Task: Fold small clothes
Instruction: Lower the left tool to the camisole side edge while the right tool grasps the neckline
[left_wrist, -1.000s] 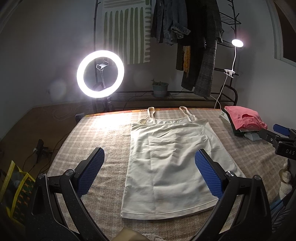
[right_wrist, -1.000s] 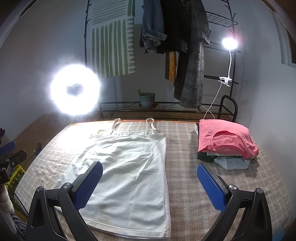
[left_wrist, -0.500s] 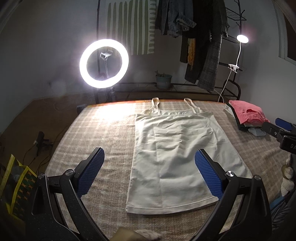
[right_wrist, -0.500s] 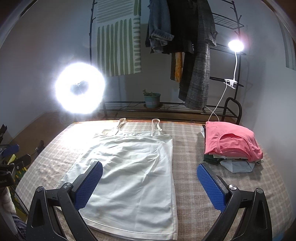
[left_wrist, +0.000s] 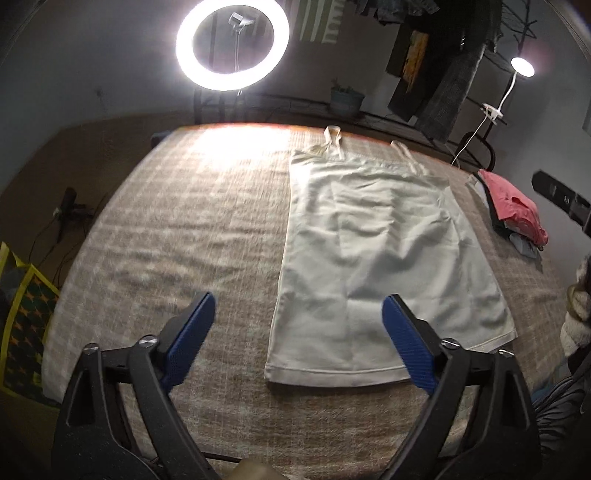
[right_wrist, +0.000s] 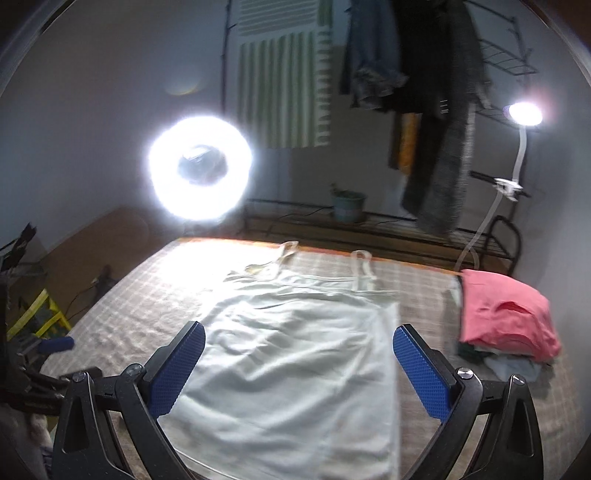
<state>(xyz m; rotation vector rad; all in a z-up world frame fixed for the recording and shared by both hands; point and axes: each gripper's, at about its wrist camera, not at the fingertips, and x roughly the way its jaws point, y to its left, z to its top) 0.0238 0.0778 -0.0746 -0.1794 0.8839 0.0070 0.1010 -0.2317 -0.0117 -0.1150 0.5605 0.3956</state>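
Lying flat: white top (left_wrist: 380, 266) spread on the checked cloth (left_wrist: 177, 229), straps toward the far edge, hem nearest the cameras.
Ring light (left_wrist: 232, 43): lit, beyond the cloth's far left.
Left gripper (left_wrist: 297, 343): jaws wide apart, holding nothing, above the top's near left corner.
Right gripper (right_wrist: 299, 365): jaws wide apart, empty, over the top's middle.
Pink pile (right_wrist: 506, 317): folded clothes at the right edge, apparently a few layers; blurred.
Lamp (right_wrist: 524, 113): lit, far right.

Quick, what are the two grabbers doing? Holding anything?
Left gripper: open, holding nothing, above the top.
Right gripper: open, holding nothing.
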